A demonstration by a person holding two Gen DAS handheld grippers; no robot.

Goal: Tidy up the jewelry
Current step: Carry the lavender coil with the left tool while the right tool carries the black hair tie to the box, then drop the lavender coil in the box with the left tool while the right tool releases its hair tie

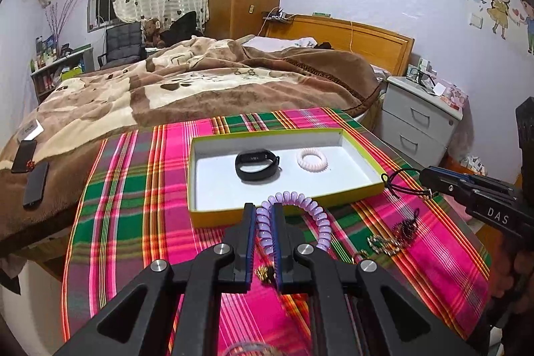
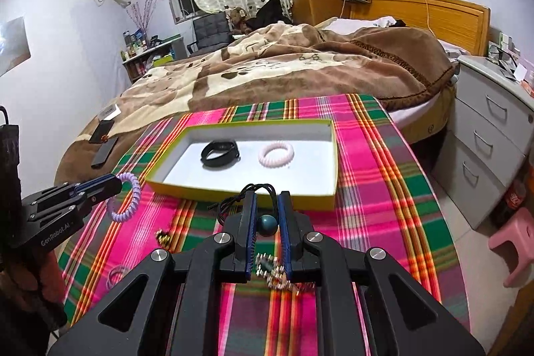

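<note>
Mid-transfer, by the look of it: two pieces lifted off the plaid cloth (image 1: 140,189) and bound for the shallow yellow-rimmed box (image 1: 197,169). Left gripper (image 1: 265,216) pinching a lilac spiral hair tie (image 1: 317,212), coil squeezed between the pads, loop hanging off to one side, just short of the box's near wall. Right gripper (image 2: 267,206) pressed onto a black elastic cord (image 2: 262,189), strands poking out above the tips, a teal bead (image 2: 268,225) dangling between the fingers, also just before the near wall. Already inside the box: a black wristband (image 2: 220,153) and a pale pink spiral tie (image 2: 276,154), apart from each other. Next, probably: carry both forward over the rim, above bare white floor, then spread the jaws. Beaded bracelets (image 1: 388,244) and small gold bits (image 2: 162,236) left on the cloth for later
</note>
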